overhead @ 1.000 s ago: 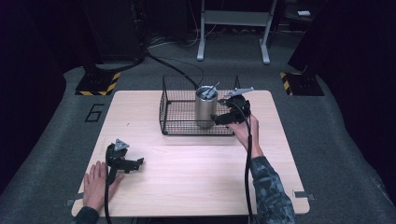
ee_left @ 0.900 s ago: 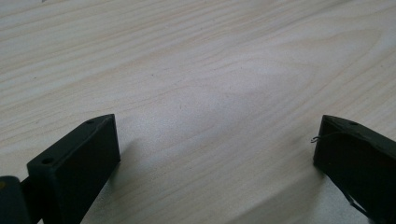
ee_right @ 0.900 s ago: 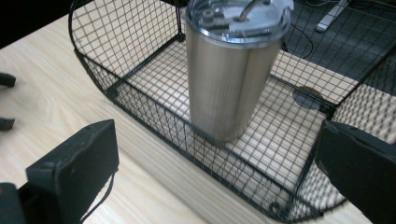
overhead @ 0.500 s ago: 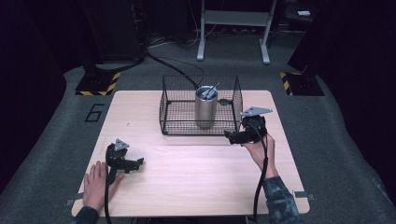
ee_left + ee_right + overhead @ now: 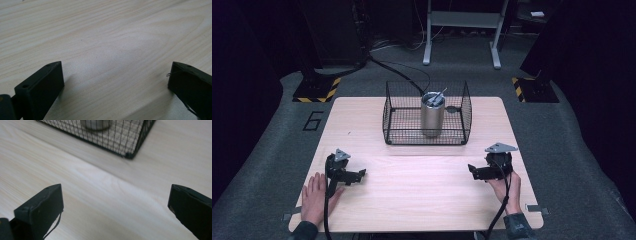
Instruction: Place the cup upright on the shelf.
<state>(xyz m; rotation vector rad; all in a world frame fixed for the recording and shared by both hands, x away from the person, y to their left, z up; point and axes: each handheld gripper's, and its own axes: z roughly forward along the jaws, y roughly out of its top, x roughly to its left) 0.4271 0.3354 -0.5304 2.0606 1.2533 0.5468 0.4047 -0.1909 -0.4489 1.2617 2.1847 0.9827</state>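
Observation:
A black wire basket stands at the back middle of the wooden table. Inside it a steel tumbler stands upright with a metal utensil leaning out of its top. My right gripper lies low at the front right, held by a hand, open and empty; the basket's near corner and the tumbler's base show ahead of its jaws. At the front left my left gripper rests on the table, open, with bare wood between its jaws. A hand lies flat beside it.
The table's front and middle offer free room between the two grippers. Cables trail from both grippers off the front edge. Dark floor, a metal stand and hazard-striped feet lie beyond the table.
My right gripper has pulled back from the basket beside the tumbler, down to the table's front right. The left gripper and hand have stayed put.

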